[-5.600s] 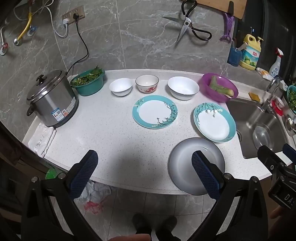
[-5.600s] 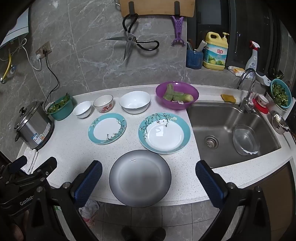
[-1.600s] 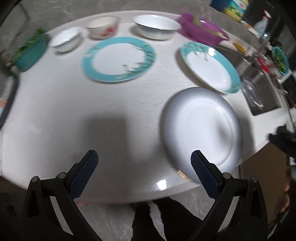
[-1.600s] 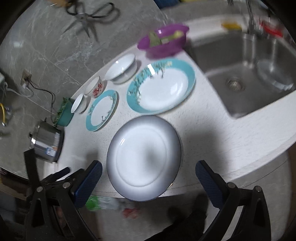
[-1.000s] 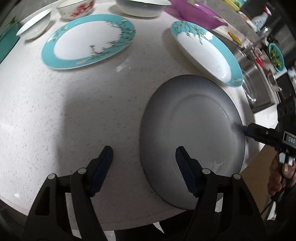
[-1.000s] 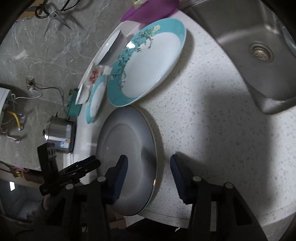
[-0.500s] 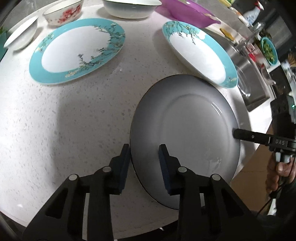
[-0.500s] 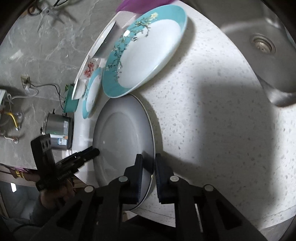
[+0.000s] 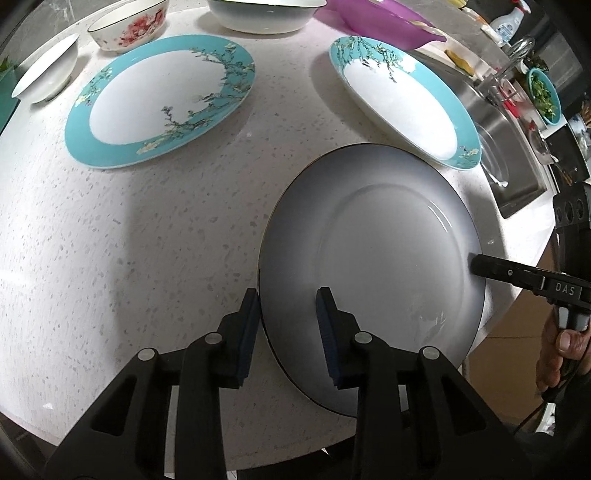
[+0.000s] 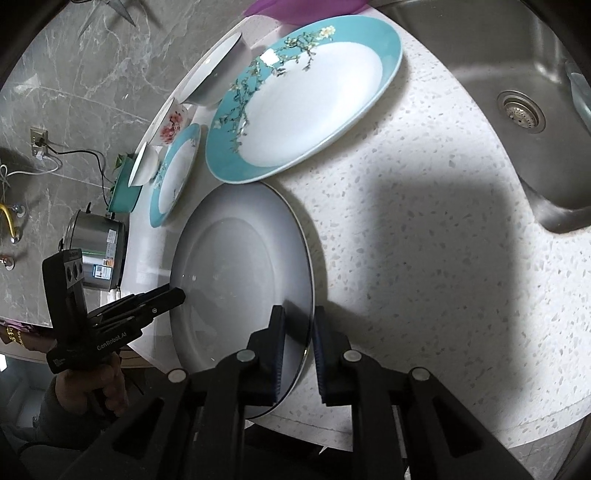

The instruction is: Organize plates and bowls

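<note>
White speckled countertop (image 9: 166,221) filled both wrist views, with grey marbled wall tile behind it; at far left in the right wrist view a steel rice cooker (image 10: 98,254) stood by the counter's end, a teal tub of greens (image 10: 125,192) just beyond it; along the back edge ran a small white bowl (image 9: 46,75), a bowl with red flowers (image 9: 129,24) and a larger white bowl (image 9: 264,16), then a purple bowl (image 9: 376,27) near the sink (image 10: 517,92); in front of the bowls lay a flat teal-rimmed plate (image 9: 162,99), and to its right a deeper teal-rimmed plate (image 9: 402,98), whose near edge sat just beside the grey plate (image 9: 373,269); that grey plate rested at the counter's front, its near side overhanging the edge; the left gripper (image 9: 288,325) straddled the plate's left rim, one blue pad outside the rim and one over the plate's face, the gap narrowed but whether the pads pressed the rim could not be told; the right gripper (image 10: 298,341) bracketed the opposite rim in the same way, its pads drawn close with the thin edge between them, contact again unclear; each gripper showed in the other's camera, a hand (image 9: 557,354) gripping the right one's handle.
</note>
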The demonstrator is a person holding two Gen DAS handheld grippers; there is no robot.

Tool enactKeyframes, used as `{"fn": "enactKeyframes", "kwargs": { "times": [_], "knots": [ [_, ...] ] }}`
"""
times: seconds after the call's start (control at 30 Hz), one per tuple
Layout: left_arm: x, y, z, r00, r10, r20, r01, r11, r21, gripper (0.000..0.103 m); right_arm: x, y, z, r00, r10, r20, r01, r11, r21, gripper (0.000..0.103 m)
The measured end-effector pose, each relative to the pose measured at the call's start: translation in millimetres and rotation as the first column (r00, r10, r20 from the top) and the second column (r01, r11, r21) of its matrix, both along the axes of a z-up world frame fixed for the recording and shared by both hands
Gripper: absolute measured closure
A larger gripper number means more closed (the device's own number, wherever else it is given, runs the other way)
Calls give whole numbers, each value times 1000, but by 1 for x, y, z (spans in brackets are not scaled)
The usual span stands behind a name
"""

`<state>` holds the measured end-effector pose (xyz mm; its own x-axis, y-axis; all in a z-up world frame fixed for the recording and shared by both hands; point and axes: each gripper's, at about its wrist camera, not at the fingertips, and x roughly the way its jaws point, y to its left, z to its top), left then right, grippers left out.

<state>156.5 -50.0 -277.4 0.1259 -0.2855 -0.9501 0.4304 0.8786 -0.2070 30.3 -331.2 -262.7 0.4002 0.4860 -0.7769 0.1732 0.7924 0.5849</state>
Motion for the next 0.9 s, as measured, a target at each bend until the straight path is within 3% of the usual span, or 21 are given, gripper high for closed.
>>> {"fn": "enactKeyframes", "kwargs": {
  "times": [0.43,0.9],
  "knots": [
    [-5,73,35,994,109,15,-108,994,-24,76,16,48,23,997,70,15,-69,998,-11,86],
    [10,214,42,965,263,-6,-263,965,15,76,76,175,15,969,245,-10,-245,969,8,86]
  ]
}}
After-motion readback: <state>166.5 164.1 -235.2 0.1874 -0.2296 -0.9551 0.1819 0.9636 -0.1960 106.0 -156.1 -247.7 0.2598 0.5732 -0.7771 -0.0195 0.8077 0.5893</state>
